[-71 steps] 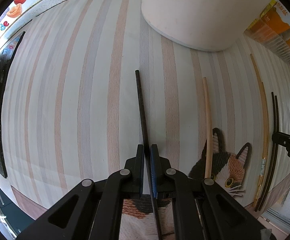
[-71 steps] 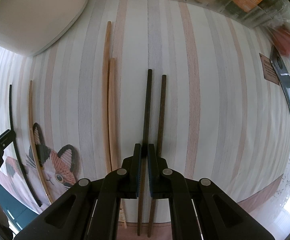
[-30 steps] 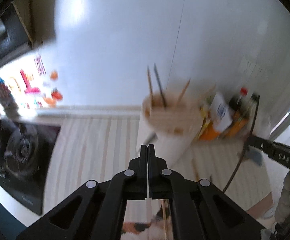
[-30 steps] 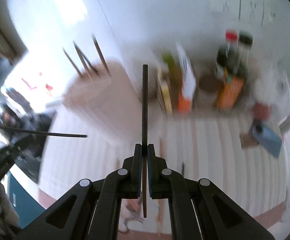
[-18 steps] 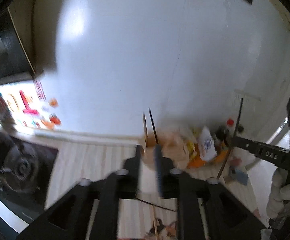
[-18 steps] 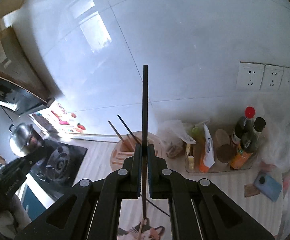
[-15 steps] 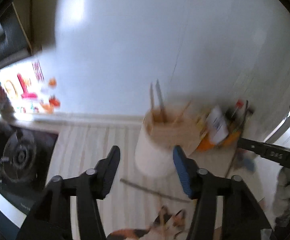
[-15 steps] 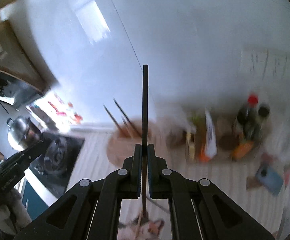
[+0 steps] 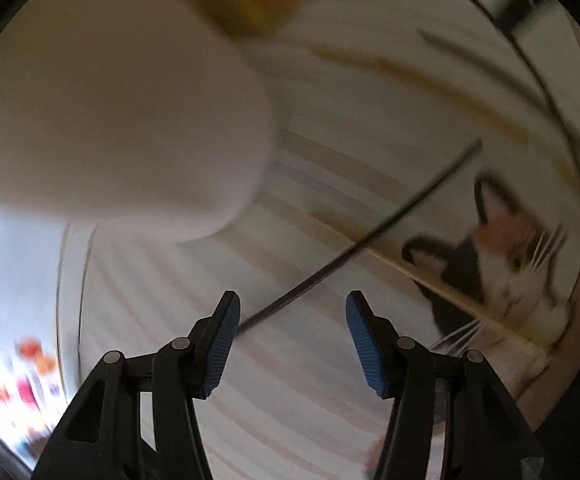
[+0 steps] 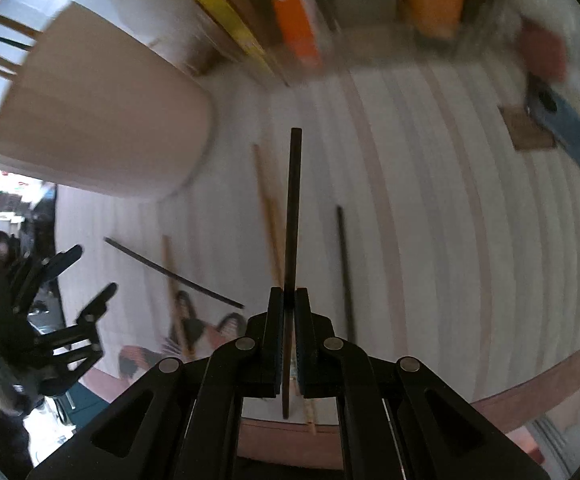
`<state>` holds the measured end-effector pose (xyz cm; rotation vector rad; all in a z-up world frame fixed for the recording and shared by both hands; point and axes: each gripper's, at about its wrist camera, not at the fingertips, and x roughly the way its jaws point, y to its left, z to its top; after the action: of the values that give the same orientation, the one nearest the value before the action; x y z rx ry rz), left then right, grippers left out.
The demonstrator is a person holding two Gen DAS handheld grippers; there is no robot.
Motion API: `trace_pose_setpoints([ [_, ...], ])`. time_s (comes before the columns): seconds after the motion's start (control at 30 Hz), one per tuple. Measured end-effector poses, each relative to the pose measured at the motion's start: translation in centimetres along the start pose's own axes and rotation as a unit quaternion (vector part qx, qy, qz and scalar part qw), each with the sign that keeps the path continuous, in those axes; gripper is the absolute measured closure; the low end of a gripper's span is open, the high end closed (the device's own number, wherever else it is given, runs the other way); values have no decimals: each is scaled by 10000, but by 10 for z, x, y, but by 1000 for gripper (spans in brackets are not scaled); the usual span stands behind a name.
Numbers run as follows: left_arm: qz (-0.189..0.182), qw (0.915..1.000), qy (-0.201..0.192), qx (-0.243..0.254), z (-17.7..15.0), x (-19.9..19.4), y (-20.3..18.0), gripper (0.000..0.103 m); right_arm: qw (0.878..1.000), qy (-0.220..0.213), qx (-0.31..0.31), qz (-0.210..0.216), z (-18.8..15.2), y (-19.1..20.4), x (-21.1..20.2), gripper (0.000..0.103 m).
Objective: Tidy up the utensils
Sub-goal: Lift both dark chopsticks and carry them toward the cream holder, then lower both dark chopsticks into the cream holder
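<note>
My left gripper (image 9: 290,328) is open and empty above the striped mat; it also shows at the left of the right wrist view (image 10: 85,272). A black chopstick (image 9: 362,240) lies loose on the mat just ahead of it, also seen in the right wrist view (image 10: 173,274). My right gripper (image 10: 287,320) is shut on another black chopstick (image 10: 293,208) that points forward. The pale utensil holder (image 10: 101,120) stands at the left with several chopsticks in it. Wooden chopsticks (image 10: 267,212) and a black one (image 10: 344,268) lie on the mat.
A striped mat (image 10: 430,220) with a cat picture (image 9: 502,256) covers the counter. Packets and bottles (image 10: 298,24) stand at the back. A blue phone (image 10: 566,136) lies at the right. The counter's front edge (image 10: 530,384) is near. The left wrist view is blurred.
My left gripper has opened and the black chopstick has dropped onto the mat. Both grippers have tipped down toward the mat. The right gripper still holds its chopstick.
</note>
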<state>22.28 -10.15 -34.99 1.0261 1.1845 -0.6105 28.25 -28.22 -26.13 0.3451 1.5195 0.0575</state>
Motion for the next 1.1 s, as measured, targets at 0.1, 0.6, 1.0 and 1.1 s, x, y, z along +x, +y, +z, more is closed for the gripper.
trace_pose_setpoints([
  [0.1,-13,9987,-13,518,7,13,-8,52,9999,67,136,-66,-1,-4,11,98],
  [0.6,-603,9977,-26,-307,2,3,-14,99,9994,141,328,11,1,-5,18,98],
  [1.0,-840,9281,-963,-3496,-78,-85,-3,99,9993,-15,84,364,-1,10,-4,98],
  [1.1,-777,9048,-1266,-3991,-78,-113,24,99,9989,-188,-86,415,-1,20,-20,98],
])
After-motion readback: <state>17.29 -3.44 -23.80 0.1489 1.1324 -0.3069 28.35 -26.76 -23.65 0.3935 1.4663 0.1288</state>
